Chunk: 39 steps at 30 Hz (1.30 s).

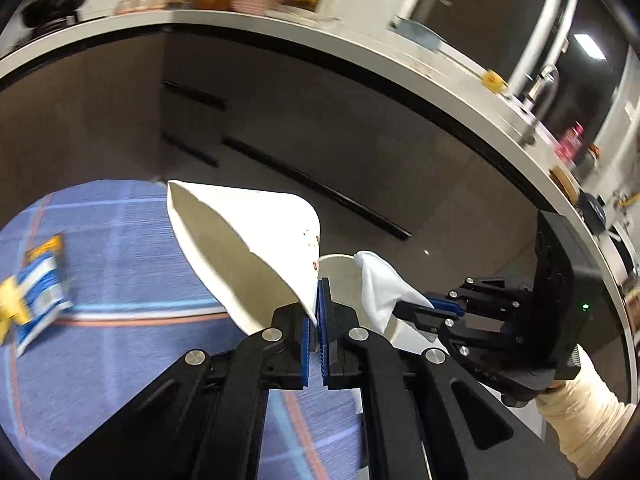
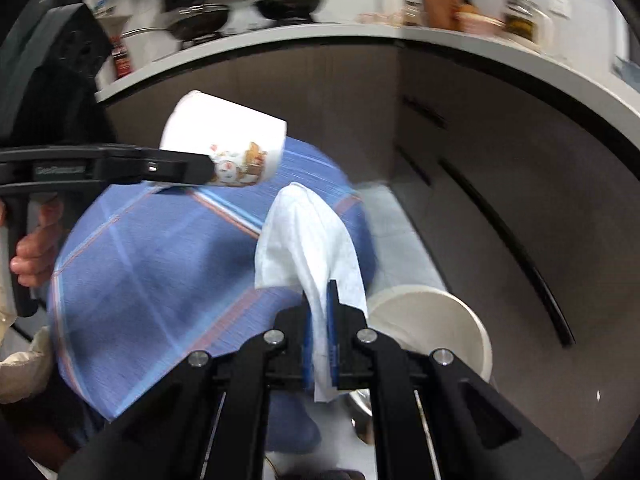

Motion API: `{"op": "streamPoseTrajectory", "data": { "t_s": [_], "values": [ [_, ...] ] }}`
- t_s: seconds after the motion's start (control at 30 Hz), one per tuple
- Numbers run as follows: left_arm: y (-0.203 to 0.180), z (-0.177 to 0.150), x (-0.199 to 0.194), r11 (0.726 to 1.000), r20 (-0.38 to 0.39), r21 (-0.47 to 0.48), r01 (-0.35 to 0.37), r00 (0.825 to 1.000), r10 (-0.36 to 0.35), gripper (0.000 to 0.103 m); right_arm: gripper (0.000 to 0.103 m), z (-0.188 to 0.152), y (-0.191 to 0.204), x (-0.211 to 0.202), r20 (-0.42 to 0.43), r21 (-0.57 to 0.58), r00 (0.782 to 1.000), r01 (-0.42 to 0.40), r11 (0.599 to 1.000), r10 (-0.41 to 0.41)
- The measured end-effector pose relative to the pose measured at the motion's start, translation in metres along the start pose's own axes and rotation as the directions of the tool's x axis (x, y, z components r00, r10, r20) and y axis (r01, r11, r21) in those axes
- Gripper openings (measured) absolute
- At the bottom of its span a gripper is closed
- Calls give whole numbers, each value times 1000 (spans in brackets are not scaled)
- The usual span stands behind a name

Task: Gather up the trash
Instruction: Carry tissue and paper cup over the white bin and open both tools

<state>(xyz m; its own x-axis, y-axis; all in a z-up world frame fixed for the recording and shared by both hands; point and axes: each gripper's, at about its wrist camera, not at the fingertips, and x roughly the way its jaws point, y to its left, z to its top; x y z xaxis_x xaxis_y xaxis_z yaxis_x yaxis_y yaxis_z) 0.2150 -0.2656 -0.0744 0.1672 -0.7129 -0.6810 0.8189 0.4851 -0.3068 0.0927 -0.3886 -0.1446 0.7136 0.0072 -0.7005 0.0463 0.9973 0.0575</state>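
White cup (image 1: 256, 248) pinched by rim in L gripper (image 1: 319, 320), tissue (image 2: 316, 248) clamped in R gripper (image 2: 320, 340). Bin (image 2: 436, 324), prob. the target, sits just below-right of R; R nearer.

The left gripper (image 1: 319, 316) points forward and downward, its fingers (image 1: 305, 344) pressed together on the rim of a paper cup (image 1: 248, 240) that tilts on its side. The right gripper (image 2: 320, 344) also angles down, fingers (image 2: 333, 340) clamped on a white napkin (image 2: 308, 248) that stands up between them. A bare hand (image 2: 34, 252) grips the left handle, and a cream sleeve (image 1: 580, 416) shows behind the right gripper
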Motion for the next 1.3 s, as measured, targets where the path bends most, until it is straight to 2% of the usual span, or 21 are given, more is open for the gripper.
{"op": "streamPoseTrajectory", "data": {
  "t_s": [0.13,0.23,0.43,0.63,0.7,0.73,0.77,0.8,0.87,0.9,0.93,1.0,1.07,1.13,1.3],
  "values": [
    [-24,5,43,999,-49,12,45,998,-44,3,8,-33,-53,2,-44,91,996,77,993,-73],
    [-41,5,75,998,-87,19,65,994,-63,3,8,-54,-80,10,-72,144,993,102,984,-93],
    [-58,-1,137,998,-168,25,62,984,-57,4,8,-84,-120,45,-120,205,991,90,975,-67],
    [-57,-5,181,1000,-213,27,15,977,-9,4,10,-93,-137,90,-157,223,987,67,973,-32],
    [-51,-9,185,999,-218,36,-14,976,21,5,19,-96,-140,100,-168,219,986,57,974,-20],
    [-51,-9,187,999,-217,41,-24,976,32,7,26,-96,-141,104,-170,214,985,56,975,-19],
    [-50,-9,191,998,-219,47,-38,975,47,21,43,-98,-141,107,-171,207,985,58,977,-22],
    [-50,-9,193,997,-213,50,-58,975,67,42,56,-98,-140,110,-169,201,985,62,978,-28],
    [-48,-7,191,994,-177,52,-99,978,107,60,68,-99,-138,109,-147,175,989,56,983,-30],
    [-48,-5,190,993,-163,50,-105,980,112,63,78,-99,-137,108,-134,160,991,48,986,-26],
    [-47,-4,190,994,-160,45,-104,981,110,66,84,-99,-136,106,-124,149,992,43,988,-24],
    [-46,-1,188,993,-144,32,-114,983,117,82,100,-100,-132,101,-100,116,995,29,993,-17],
    [-45,2,183,990,-105,22,-141,984,142,94,100,-100,-129,99,-91,93,996,19,996,-10],
    [-44,4,179,988,-78,7,-154,985,154,95,100,-100,-125,98,-98,88,995,21,996,-13],
    [-39,7,172,987,-85,-29,-158,984,155,95,100,-99,-121,97,-114,97,993,36,995,-24]
  ]
}}
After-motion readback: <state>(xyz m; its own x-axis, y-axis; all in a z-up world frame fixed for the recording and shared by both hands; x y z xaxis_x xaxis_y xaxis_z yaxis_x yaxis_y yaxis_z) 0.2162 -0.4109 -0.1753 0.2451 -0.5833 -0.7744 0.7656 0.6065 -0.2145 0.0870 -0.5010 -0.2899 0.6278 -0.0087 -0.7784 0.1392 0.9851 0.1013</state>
